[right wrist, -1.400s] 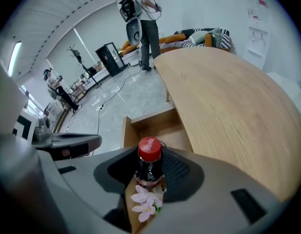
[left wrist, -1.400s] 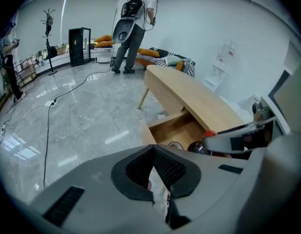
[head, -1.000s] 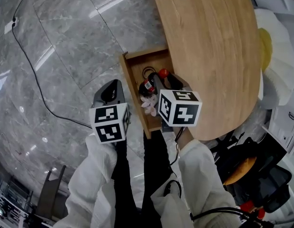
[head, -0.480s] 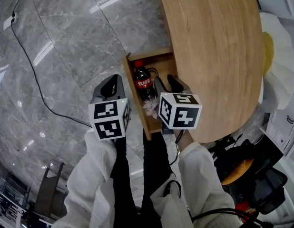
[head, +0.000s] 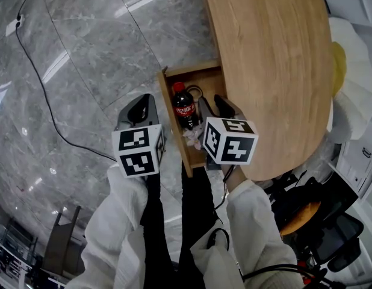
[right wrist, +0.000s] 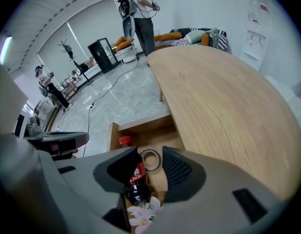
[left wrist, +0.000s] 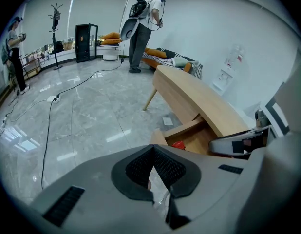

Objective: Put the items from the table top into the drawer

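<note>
A black cable (head: 41,95) trails over the grey marble floor (head: 83,53), well to the left of the drawer (head: 172,122). The left gripper (head: 141,104) hangs over the floor just outside the drawer's front board. In the left gripper view its two pads meet at the tips, so the jaws are closed, and they hold nothing.

The wooden drawer stands pulled out from under the table top (head: 270,59). A cola bottle (head: 183,106) with a red cap lies flat inside it, close behind the front board, with its cap toward the far end of the drawer. A ring of tape (head: 195,92) lies on the drawer's bottom just beside the bottle's neck, on the side nearer the table. A pale pink flower (head: 192,136) lies at the near end of the drawer, just past the bottle's base.

The right gripper (head: 214,104) hangs over the drawer on its table side, pointing steeply down. In the right gripper view its jaws stand wide apart. The bottle and the tape ring show below the gap between them, and the pads press on neither, so this gripper has hold of nothing.

To the right of the drawer, the table top shows bare light wood.
</note>
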Demonstrator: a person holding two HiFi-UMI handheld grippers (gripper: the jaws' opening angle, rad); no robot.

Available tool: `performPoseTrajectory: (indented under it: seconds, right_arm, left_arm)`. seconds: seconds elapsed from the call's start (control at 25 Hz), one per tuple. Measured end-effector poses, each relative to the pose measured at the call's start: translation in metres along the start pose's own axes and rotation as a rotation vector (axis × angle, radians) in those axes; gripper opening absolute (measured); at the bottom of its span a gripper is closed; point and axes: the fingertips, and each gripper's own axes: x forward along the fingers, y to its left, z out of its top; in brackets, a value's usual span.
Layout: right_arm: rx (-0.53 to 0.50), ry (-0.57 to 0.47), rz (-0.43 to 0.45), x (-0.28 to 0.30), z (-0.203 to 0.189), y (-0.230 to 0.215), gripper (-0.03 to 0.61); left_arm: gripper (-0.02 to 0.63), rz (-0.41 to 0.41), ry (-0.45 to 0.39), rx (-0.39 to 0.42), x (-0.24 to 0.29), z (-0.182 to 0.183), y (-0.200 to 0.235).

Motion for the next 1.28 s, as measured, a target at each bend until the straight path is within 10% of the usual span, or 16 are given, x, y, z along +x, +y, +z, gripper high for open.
performPoseTrajectory:
  seconds: [0.72,1.28]
  right_arm:
    - [0.060,-0.100,-0.021,-0.067,0.016,0.004,0.190]
    - [0.194,-0.352,-0.029,-0.247,0.086,0.030,0.066]
  left_arm:
    - [-0.006,-0.041,-0.046,0.047,-0.053,0.025,-0.029]
    - [-0.006,-0.165,-0.142,0.108,-0.192,0.121,-0.087]
